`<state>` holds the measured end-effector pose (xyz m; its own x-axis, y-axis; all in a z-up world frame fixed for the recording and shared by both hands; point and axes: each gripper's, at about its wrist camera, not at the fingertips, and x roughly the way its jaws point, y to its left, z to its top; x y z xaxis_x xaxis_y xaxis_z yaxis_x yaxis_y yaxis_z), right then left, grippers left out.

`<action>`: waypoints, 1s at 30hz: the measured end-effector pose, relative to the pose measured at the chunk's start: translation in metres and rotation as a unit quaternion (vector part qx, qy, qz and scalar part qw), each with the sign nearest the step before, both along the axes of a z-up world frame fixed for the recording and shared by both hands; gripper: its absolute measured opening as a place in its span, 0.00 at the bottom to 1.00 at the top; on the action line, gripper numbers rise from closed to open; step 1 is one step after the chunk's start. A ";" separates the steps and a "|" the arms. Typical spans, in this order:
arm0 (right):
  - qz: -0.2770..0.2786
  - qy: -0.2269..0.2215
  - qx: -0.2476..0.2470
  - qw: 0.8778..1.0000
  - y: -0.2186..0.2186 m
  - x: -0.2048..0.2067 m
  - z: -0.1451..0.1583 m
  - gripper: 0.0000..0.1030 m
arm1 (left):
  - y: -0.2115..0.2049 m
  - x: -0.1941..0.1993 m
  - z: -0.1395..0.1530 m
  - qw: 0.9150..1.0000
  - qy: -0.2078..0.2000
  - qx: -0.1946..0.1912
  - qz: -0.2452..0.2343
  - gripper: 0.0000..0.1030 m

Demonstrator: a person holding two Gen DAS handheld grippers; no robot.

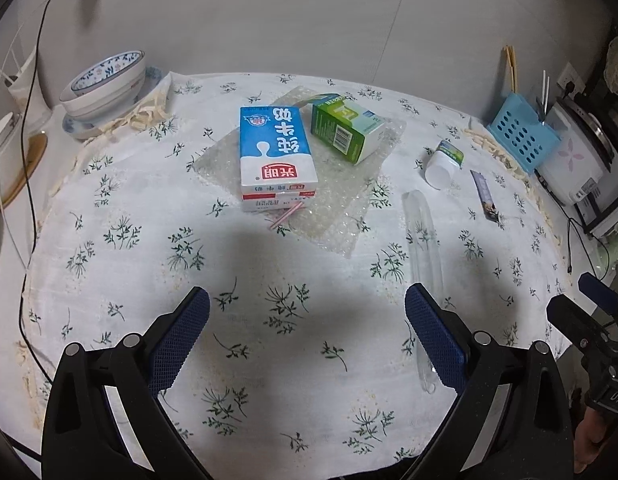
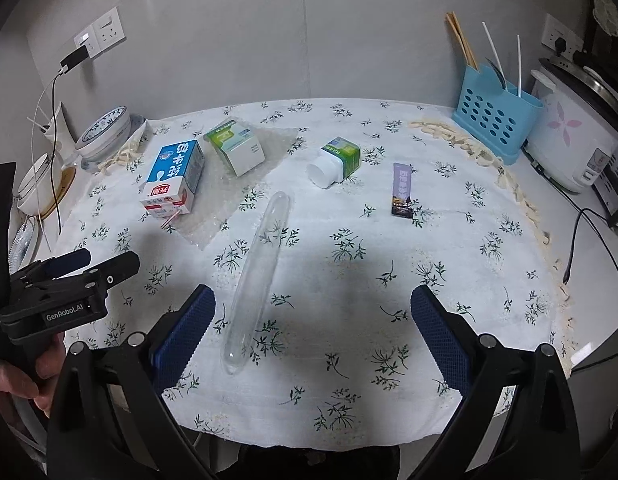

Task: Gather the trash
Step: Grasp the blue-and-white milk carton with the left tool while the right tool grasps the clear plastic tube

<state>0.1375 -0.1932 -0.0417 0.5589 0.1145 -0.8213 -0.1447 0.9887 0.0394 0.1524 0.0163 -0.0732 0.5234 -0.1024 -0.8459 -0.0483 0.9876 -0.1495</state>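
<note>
A blue and white milk carton (image 1: 273, 152) (image 2: 173, 178) and a green carton (image 1: 346, 126) (image 2: 237, 146) lie on a sheet of bubble wrap (image 1: 333, 204) (image 2: 225, 204). To the right lie a small green and white bottle (image 1: 444, 164) (image 2: 336, 161) on its side, a purple sachet (image 1: 486, 196) (image 2: 403, 189) and a long clear plastic tube (image 1: 423, 260) (image 2: 255, 276). A pink straw (image 1: 285, 216) (image 2: 171, 220) lies by the milk carton. My left gripper (image 1: 307, 340) (image 2: 95, 264) and right gripper (image 2: 313, 336) both hover open and empty near the table's front edge.
Stacked bowls (image 1: 105, 84) (image 2: 103, 134) stand at the back left beside a cable (image 1: 27, 128). At the back right are a blue cutlery holder (image 1: 523, 136) (image 2: 495, 118) and a rice cooker (image 2: 577, 136). The floral tablecloth (image 1: 269, 300) covers the table.
</note>
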 end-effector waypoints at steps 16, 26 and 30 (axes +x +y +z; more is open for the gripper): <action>0.007 0.047 -0.003 0.999 0.037 0.045 -0.039 0.91 | 0.044 0.087 -0.017 1.000 0.010 -0.008 0.023 0.93; 0.007 0.087 0.009 0.996 0.042 0.068 -0.067 0.87 | 0.034 0.128 -0.029 1.000 0.018 0.000 0.016 0.91; 0.005 0.103 0.020 0.994 0.043 0.074 -0.075 0.80 | 0.034 0.138 -0.039 0.999 0.030 -0.003 0.019 0.85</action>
